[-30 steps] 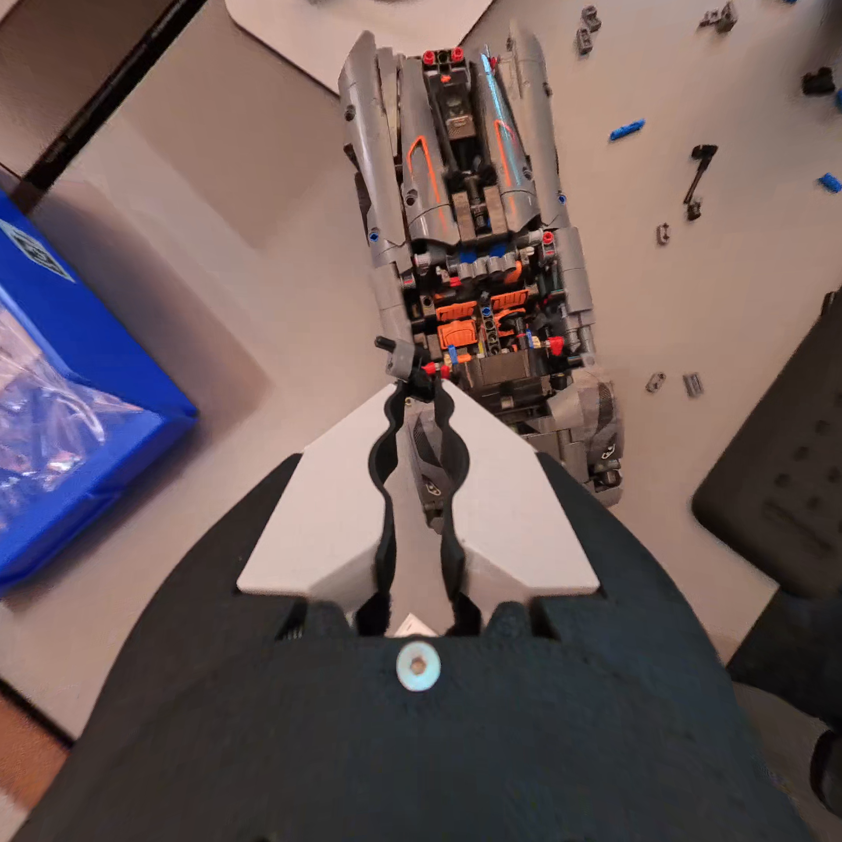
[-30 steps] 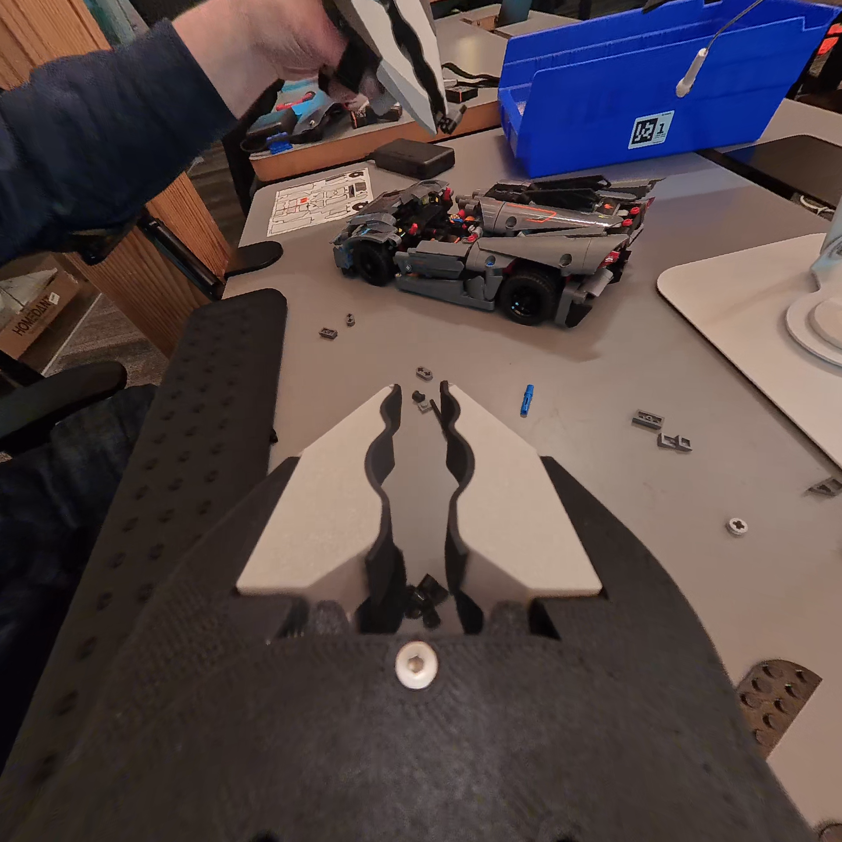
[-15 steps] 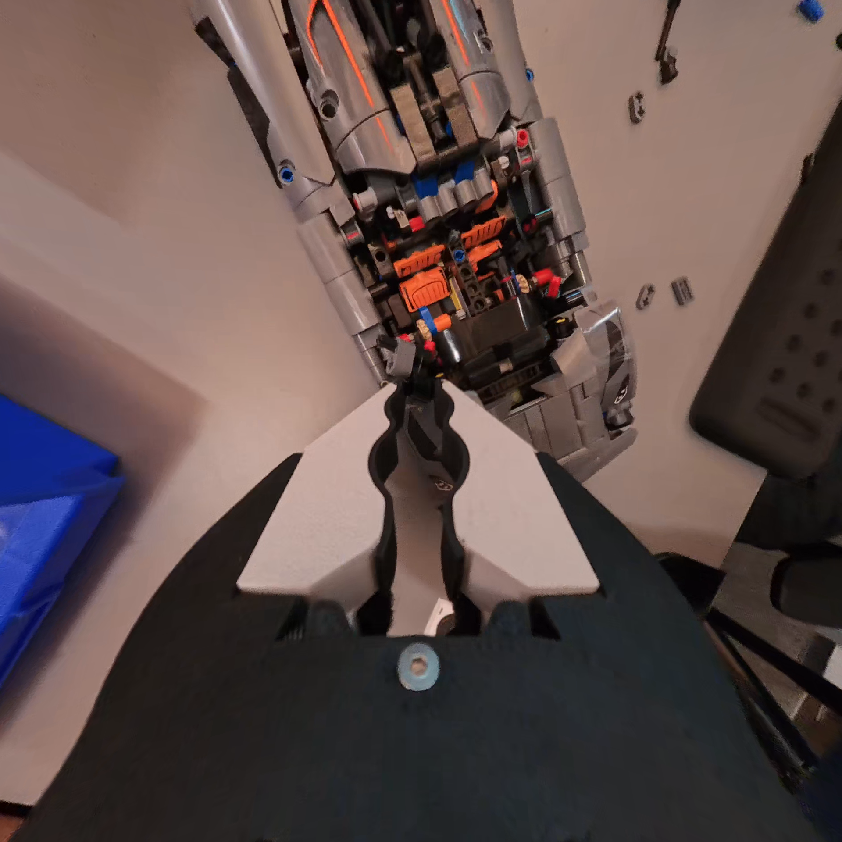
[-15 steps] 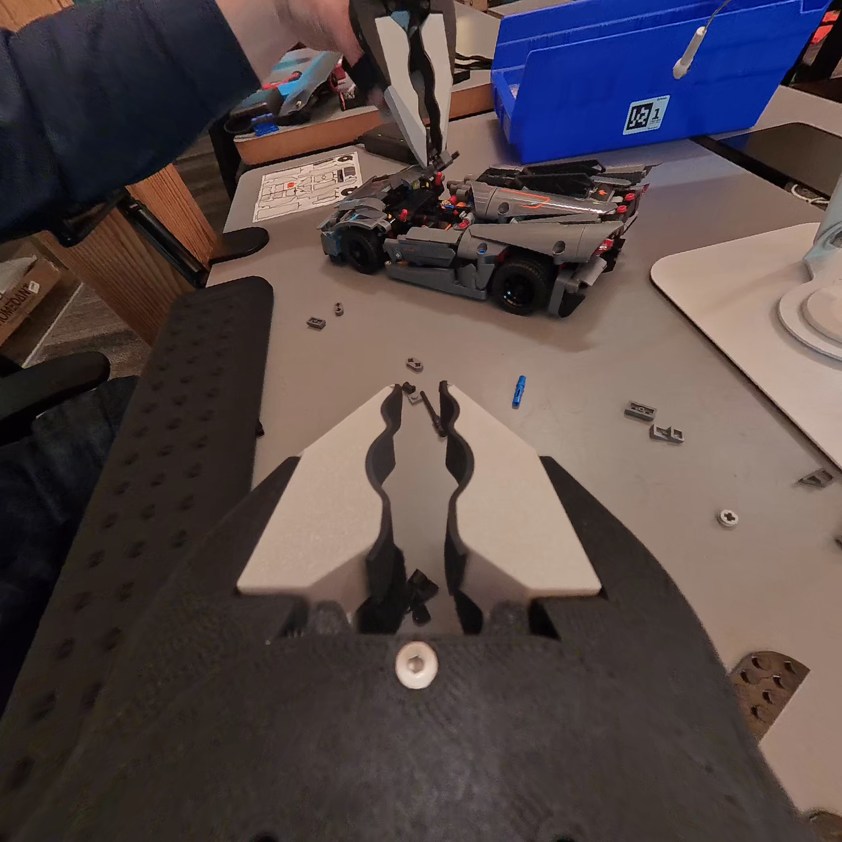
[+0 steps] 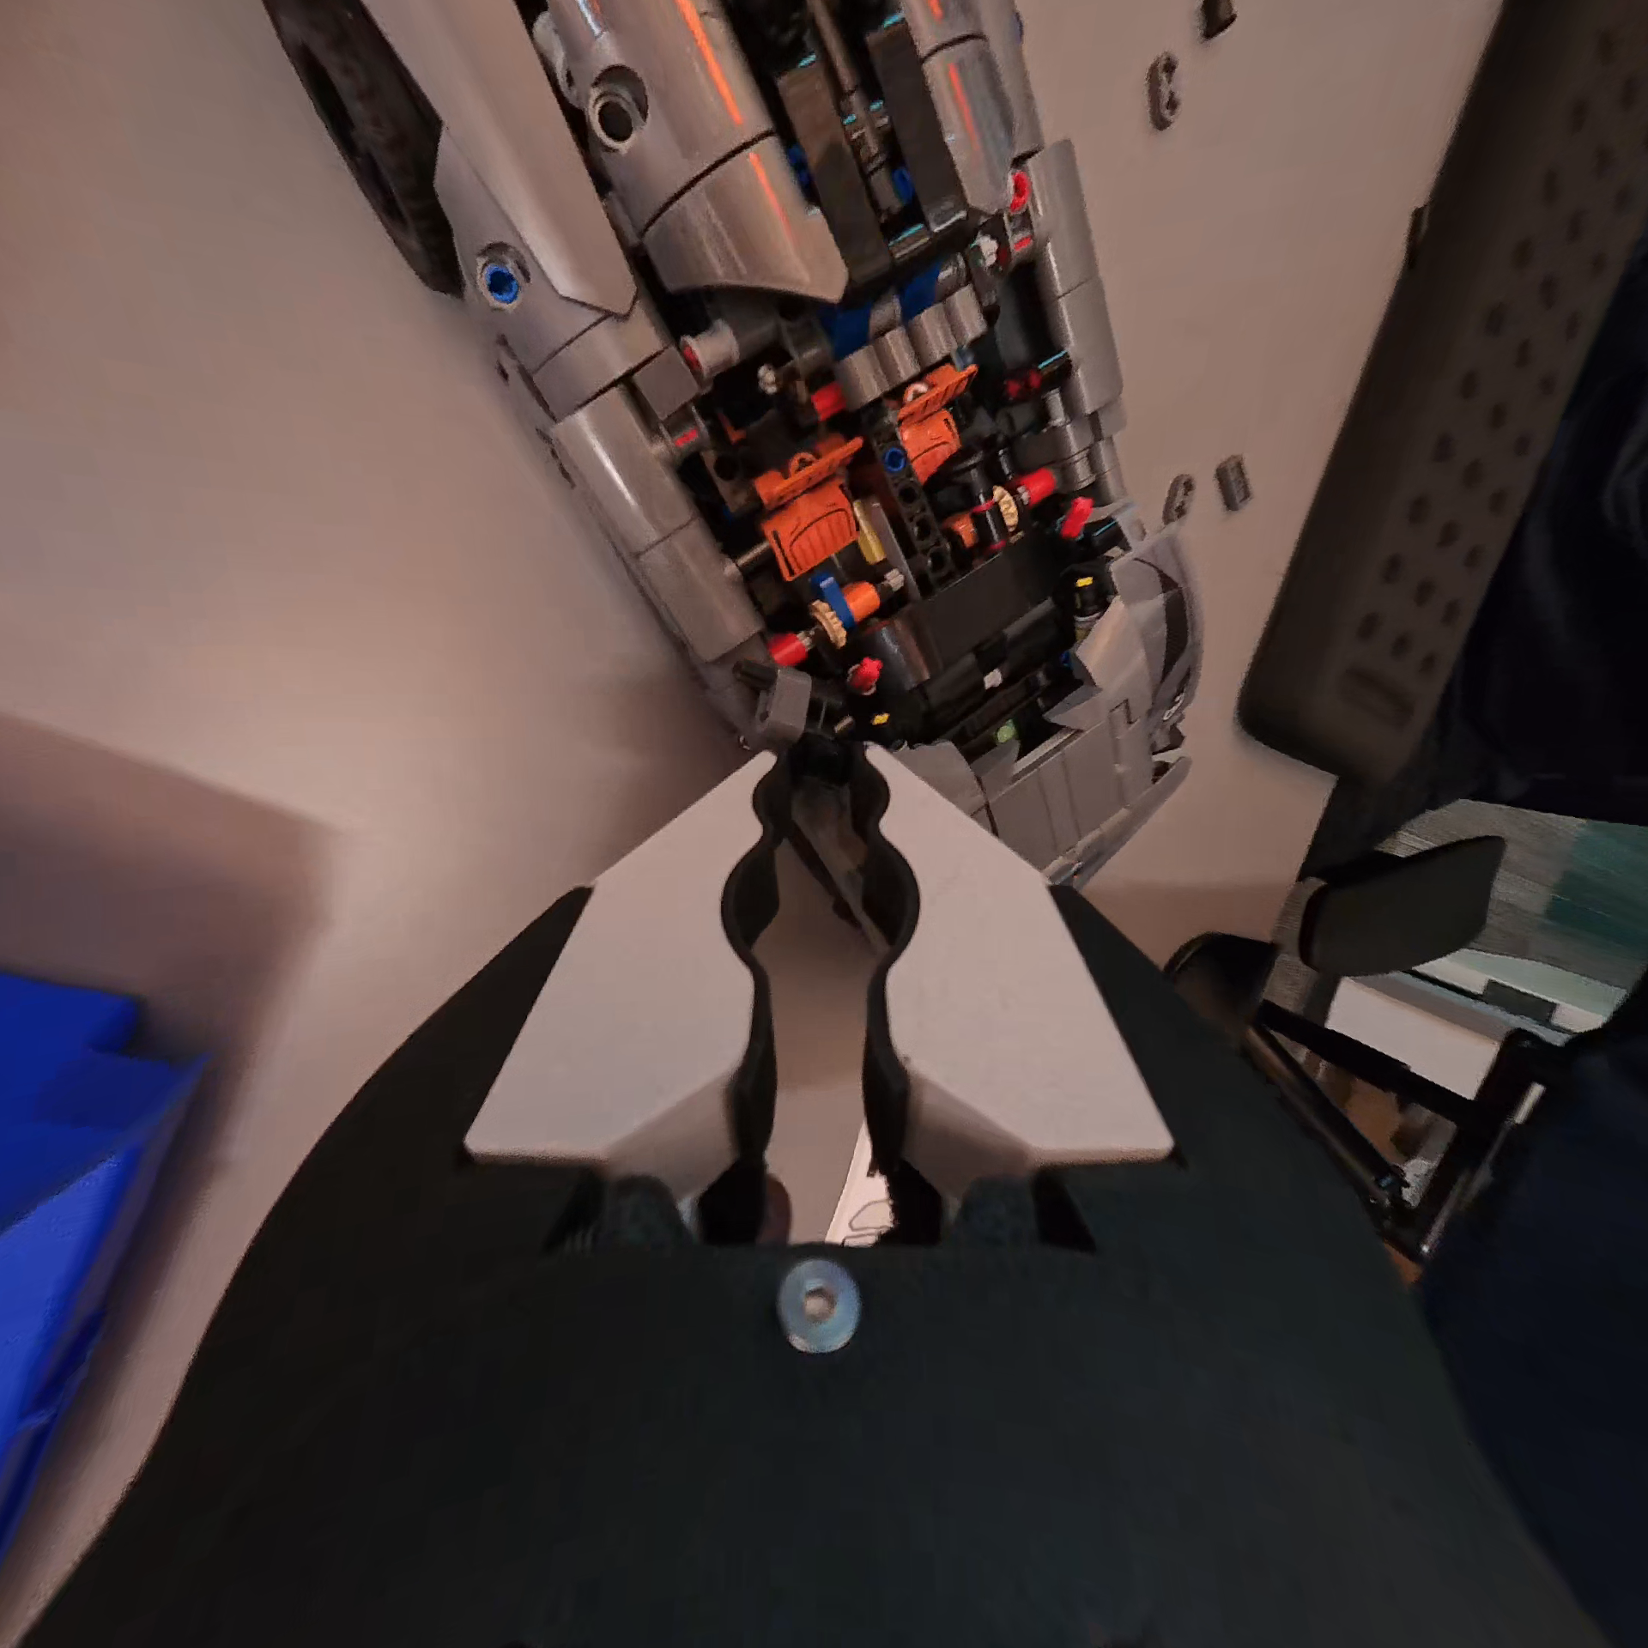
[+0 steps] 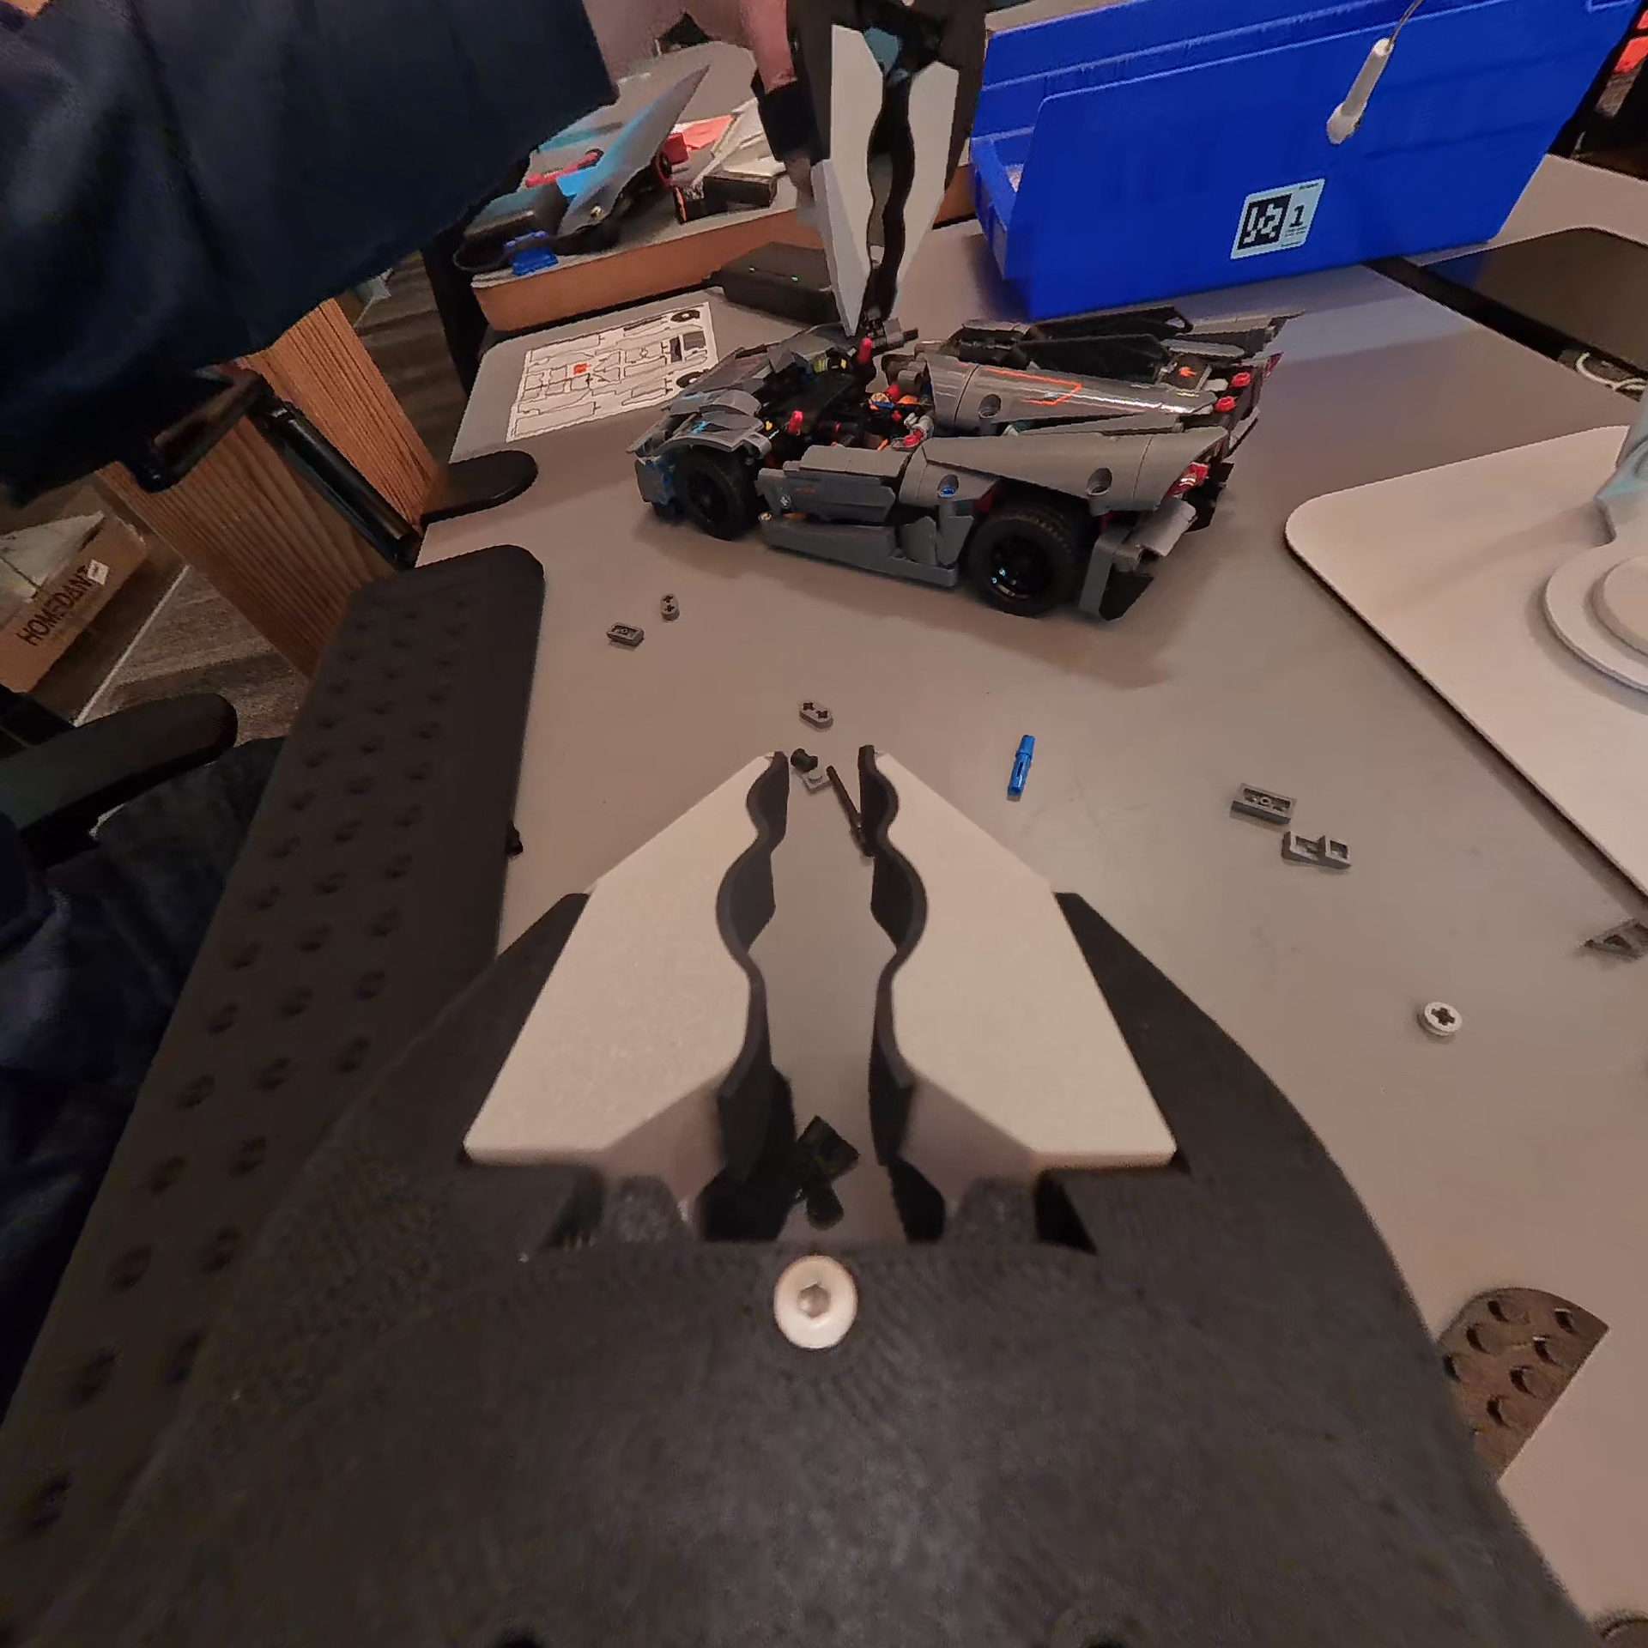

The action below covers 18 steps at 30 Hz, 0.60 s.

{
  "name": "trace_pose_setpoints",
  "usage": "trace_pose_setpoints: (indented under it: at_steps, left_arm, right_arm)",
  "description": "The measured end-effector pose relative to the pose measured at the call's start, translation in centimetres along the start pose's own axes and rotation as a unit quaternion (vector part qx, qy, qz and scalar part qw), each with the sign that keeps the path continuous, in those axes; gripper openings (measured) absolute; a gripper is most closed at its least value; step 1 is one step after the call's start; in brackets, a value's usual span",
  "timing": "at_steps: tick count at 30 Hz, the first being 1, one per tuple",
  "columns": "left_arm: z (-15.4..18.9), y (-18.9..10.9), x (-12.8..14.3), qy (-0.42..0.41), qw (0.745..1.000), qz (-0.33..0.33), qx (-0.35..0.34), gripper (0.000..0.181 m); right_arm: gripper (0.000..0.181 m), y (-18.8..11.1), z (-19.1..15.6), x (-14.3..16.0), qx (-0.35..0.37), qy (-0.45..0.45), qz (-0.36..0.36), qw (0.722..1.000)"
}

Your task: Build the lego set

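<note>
A grey lego car (image 6: 1025, 464) with orange and red inner parts stands on the grey table (image 6: 1115, 713). My left gripper (image 5: 820, 758) is shut on a small grey and black connector piece (image 5: 789, 704). It holds the piece against the car (image 5: 696, 178) at the left edge of the open cockpit, near the front. From the right wrist view the left gripper (image 6: 869, 303) points straight down onto the car's top. My right gripper (image 6: 820, 758) is narrowly open and empty. It hovers over a black axle (image 6: 847, 803) and a small grey plate (image 6: 813, 778).
A blue bin (image 6: 1159, 178) stands behind the car and shows in the left wrist view (image 5: 53, 1204). An instruction sheet (image 6: 615, 370) lies at the back left. A blue pin (image 6: 1021, 765) and grey plates (image 6: 1262, 804) lie loose. A black perforated armrest (image 6: 357, 803) is on the left, a white pad (image 6: 1427, 553) on the right. Spacing between my two grippers at the tips: around 30 centimetres. My left tips are about 25 centimetres from the small grey plate (image 6: 813, 778), my right tips only 10 centimetres.
My left gripper has come down with its piece from above the table onto the front of the car's cockpit. The right gripper has edged slightly forward and stays empty.
</note>
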<state>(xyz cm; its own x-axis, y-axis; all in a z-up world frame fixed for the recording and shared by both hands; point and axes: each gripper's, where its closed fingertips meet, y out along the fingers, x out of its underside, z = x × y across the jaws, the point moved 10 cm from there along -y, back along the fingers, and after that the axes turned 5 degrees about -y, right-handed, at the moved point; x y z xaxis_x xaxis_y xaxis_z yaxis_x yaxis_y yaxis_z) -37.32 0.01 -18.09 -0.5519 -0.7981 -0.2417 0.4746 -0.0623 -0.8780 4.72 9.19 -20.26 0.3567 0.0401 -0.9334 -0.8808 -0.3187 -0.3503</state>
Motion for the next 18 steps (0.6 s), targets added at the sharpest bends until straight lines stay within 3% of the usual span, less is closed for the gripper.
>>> trace_pose_setpoints:
  at_steps: [3, 7, 12, 18]
  left_arm:
    - [-0.3, -0.1, 0.4, -0.017, 0.999, 0.031, 0.032, 0.010]
    - [-0.1, 0.1, 1.8, -0.017, 0.988, 0.122, 0.092, 0.010]
    - [0.7, 0.7, 3.4, -0.010, 0.960, 0.242, 0.143, 0.010]
    - [1.8, 1.5, 3.9, 0.003, 0.942, 0.303, 0.146, 0.010]
  right_arm:
    - [0.013, 0.0, 0.0, 0.0, 0.001, -0.002, -0.001, 1.000]
    - [0.013, 0.0, -0.2, -0.2, -0.001, -0.005, 0.000, 1.000]
    - [0.013, 0.0, -0.2, -0.2, -0.004, -0.004, 0.002, 1.000]
    - [0.012, -0.1, -0.4, -0.4, -0.005, -0.007, 0.004, 1.000]
